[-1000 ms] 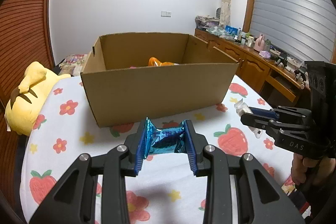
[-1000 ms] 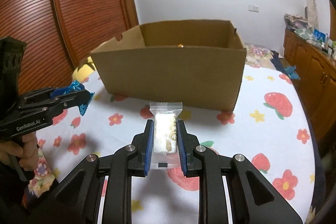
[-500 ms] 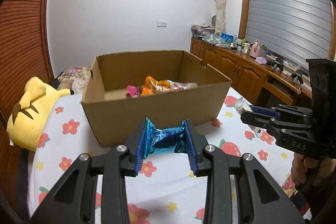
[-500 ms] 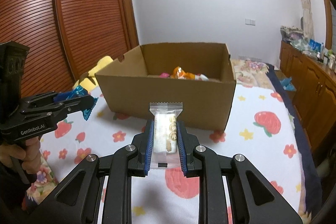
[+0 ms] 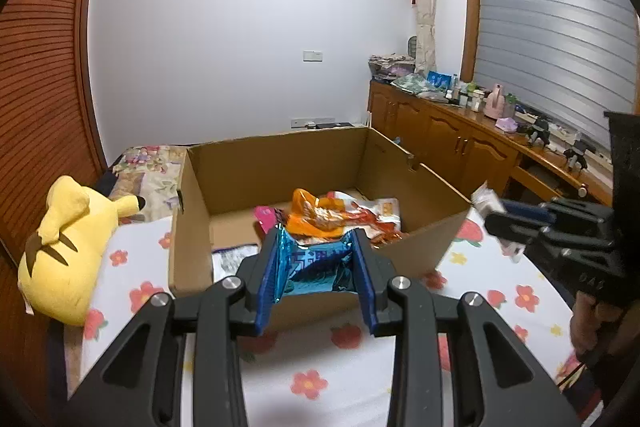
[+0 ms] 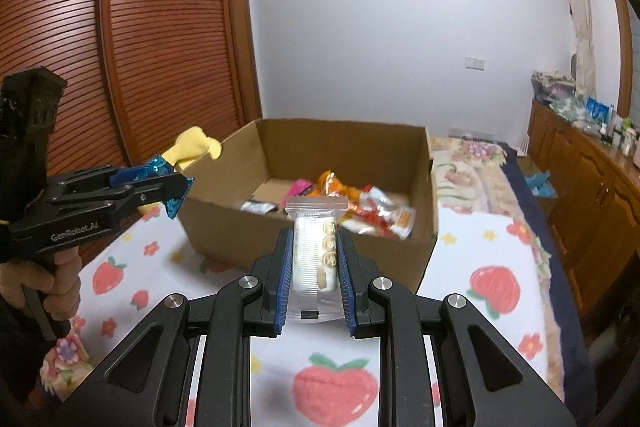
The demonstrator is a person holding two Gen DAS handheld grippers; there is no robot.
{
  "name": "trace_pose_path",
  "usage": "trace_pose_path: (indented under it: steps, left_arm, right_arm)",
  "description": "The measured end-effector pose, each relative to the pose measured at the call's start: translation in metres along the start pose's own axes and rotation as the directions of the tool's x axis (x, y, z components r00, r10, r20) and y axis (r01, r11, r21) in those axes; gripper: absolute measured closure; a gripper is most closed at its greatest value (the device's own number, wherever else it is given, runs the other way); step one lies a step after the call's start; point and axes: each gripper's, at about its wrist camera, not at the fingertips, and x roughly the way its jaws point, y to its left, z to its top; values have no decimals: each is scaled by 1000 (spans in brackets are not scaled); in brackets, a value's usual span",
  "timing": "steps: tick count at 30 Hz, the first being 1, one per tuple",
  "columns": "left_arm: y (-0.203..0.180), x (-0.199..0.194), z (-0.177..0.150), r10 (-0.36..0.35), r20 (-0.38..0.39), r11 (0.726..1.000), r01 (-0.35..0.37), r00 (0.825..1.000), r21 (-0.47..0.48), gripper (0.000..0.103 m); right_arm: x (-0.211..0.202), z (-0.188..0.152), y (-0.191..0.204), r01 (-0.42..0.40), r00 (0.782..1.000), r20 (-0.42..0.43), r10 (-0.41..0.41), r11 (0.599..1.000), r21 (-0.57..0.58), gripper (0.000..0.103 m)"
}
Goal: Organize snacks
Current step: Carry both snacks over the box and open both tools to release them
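Observation:
My left gripper point(image 5: 316, 261) is shut on a blue foil snack packet point(image 5: 316, 267), held above the near wall of an open cardboard box point(image 5: 192, 227). My right gripper point(image 6: 314, 259) is shut on a clear packet of white biscuits point(image 6: 314, 255), held just short of the box's near wall point(image 6: 224, 231). Inside the box lie orange, pink and white snack bags point(image 5: 332, 215), also seen in the right wrist view point(image 6: 360, 207). Each gripper shows in the other's view: the right one point(image 5: 496, 215), the left one point(image 6: 176, 193).
The box stands on a bed with a strawberry-and-flower sheet point(image 6: 492, 283). A yellow plush toy point(image 5: 68, 243) lies left of the box. A wooden cabinet point(image 5: 460, 143) with clutter runs along the right wall; a slatted wooden wardrobe point(image 6: 160, 39) is at the left.
Both grippers have risen and moved toward the box with their packets still held; the box's inside and its snack bags have come into view.

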Motion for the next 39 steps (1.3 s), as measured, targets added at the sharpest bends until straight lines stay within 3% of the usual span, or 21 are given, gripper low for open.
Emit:
trace_pose_path:
  steps: [8,22,29,31,39]
  left_arm:
    - [12,32,14,41,-23,999,-41,999,13,70]
    - [27,87,21,44,-70,999,-45,997,-6,67]
    - [27,93,25,56,-63,998,-56,996,1,59]
    - [28,93,24,56,-60,998,-56,997,-2,58]
    - [22,92,21,68,-48,998,-68,997,8,52]
  right_arm:
    - [22,22,-11,3,1000,7,-3,1000,-27,83]
    - [94,40,-17,4,999,-42,-7,996,-84,83]
    - [116,44,-26,1,997,-74,-4,999,-38,82]
    - [117,44,-29,6,998,-69,-8,1000,-25,71]
    - [118,38,-30,1,998,-67,-3,1000,-20,71]
